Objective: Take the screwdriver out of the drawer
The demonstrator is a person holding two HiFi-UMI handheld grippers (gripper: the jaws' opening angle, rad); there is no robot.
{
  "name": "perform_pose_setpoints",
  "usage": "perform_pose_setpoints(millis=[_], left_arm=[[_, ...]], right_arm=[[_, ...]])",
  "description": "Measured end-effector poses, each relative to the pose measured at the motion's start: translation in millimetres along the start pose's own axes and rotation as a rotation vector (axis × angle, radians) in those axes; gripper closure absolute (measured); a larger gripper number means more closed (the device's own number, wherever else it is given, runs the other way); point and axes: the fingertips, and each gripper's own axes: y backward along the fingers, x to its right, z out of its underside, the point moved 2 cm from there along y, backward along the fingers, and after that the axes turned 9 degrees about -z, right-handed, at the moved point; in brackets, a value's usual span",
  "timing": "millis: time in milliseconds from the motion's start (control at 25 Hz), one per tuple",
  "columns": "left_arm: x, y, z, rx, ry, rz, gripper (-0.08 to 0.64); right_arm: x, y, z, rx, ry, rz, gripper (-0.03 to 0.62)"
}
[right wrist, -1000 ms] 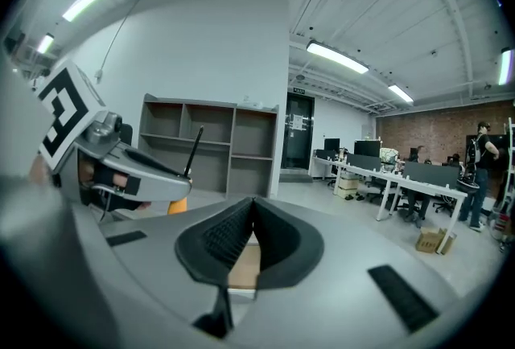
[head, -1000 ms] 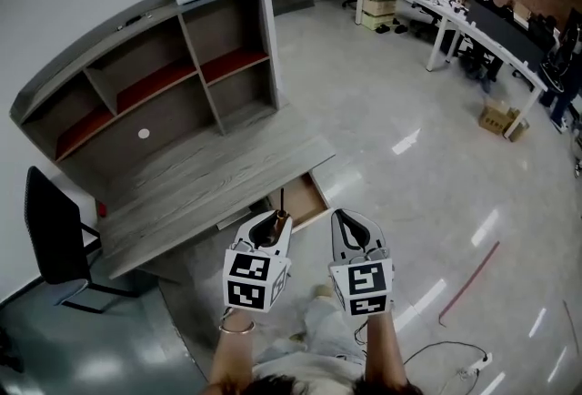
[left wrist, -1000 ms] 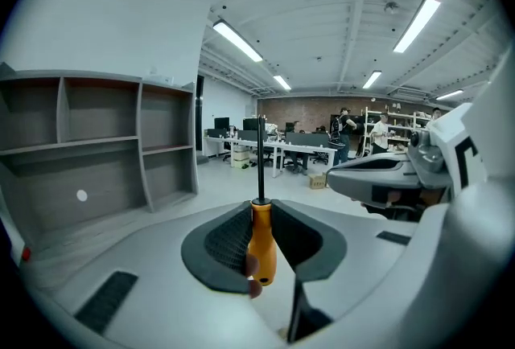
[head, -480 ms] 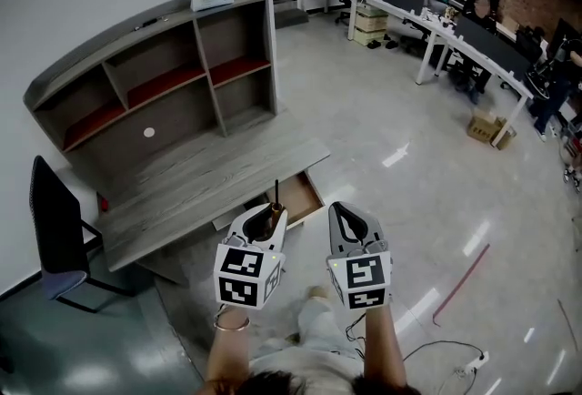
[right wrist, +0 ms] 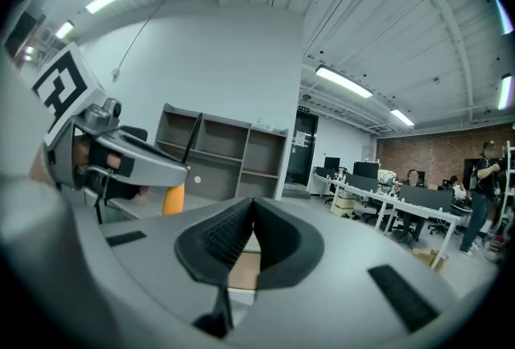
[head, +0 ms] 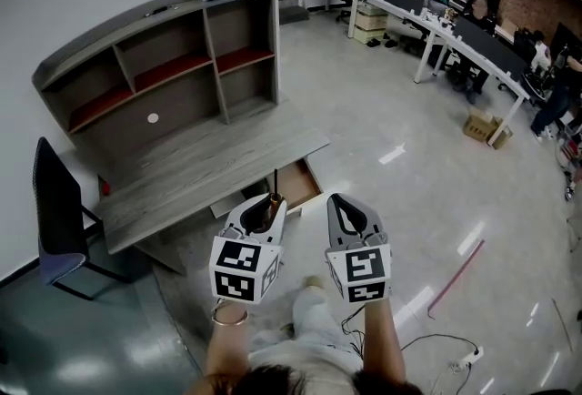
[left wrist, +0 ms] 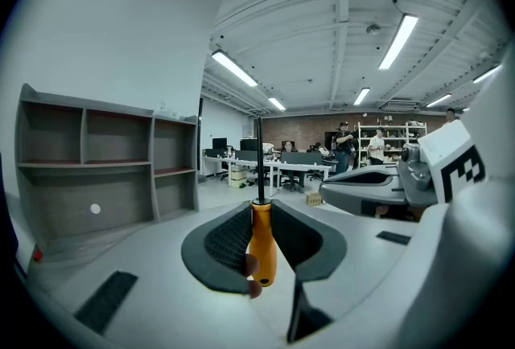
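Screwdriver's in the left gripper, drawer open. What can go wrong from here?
1. The left gripper clamps the screwdriver only by its smooth orange handle, with the long shaft sticking up past the jaws. It may pivot or slip out.
2. The right gripper, shut and empty, hangs close beside it. A swing might knock the shaft.
3. The drawer stands pulled out from the desk. It could get bumped or be left open.

Bright, even light from ceiling tubes (left wrist: 400,40) — glare patches on the glossy floor (head: 397,154), fisheye bending at edges
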Motion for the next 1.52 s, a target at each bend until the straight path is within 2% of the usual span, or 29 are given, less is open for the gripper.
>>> perform_pose_setpoints(millis=[640, 1520], left_arm=[[10.1, 45.5, -3.4, 0.049, 0.009, -0.005, 0.477], [9.4, 64.2, -4.6, 0.068, 0.023, 0.0, 0.477]], right_arm=[[-26.4, 33.3, -8.2, 0.022, 0.036, -0.011, 0.566], [-39.1, 43.8, -26.0, 0.042, 0.064, -0.02, 0.566]])
